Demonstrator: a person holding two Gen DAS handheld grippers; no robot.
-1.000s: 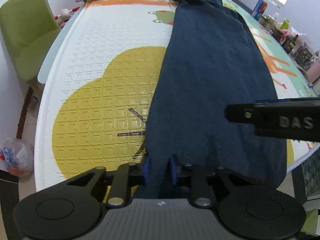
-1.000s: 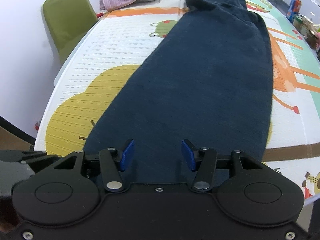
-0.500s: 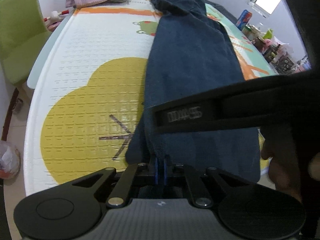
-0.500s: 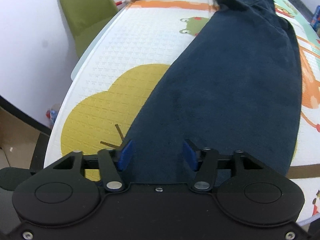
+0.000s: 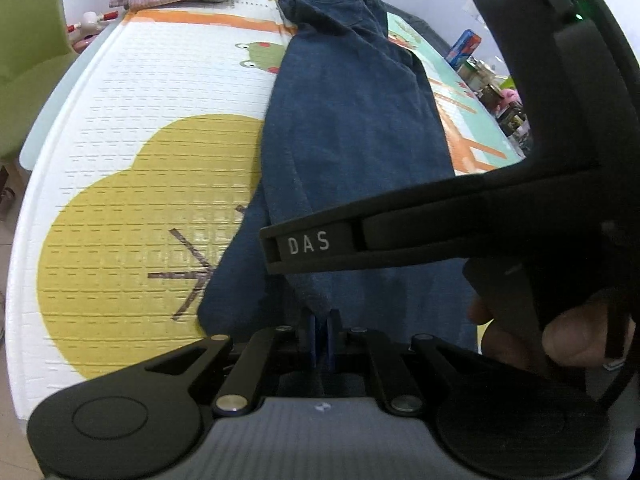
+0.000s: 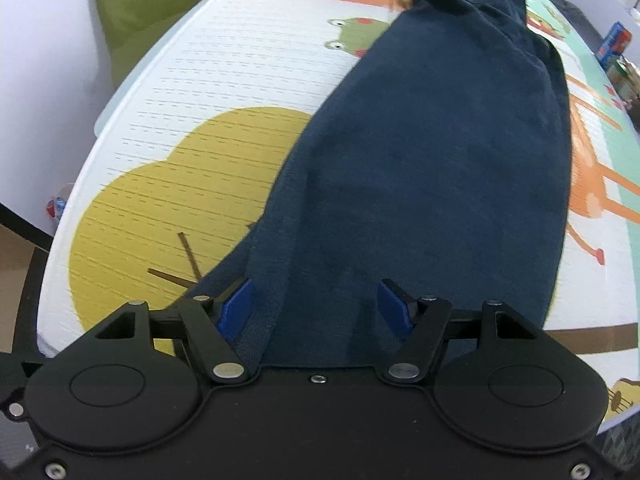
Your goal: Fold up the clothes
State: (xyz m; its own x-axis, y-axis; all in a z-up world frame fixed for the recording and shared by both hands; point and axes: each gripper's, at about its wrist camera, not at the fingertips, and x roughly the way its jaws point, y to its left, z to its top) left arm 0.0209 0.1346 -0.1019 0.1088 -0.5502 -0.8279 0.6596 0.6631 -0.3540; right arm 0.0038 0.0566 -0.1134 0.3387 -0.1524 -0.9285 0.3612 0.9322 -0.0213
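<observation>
Now the left gripper point(image 5: 320, 334) has clamped the trousers point(image 5: 352, 128) hem, while the right gripper point(image 6: 316, 306) is opening wider over it.

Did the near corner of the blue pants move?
Yes. The blue pants corner, pinched in the left hand-held gripper, rose off the mat's yellow tree, uncovering more brown branch lines.

Both wrist views steeply over trousers point(image 5: 352, 128)
</observation>
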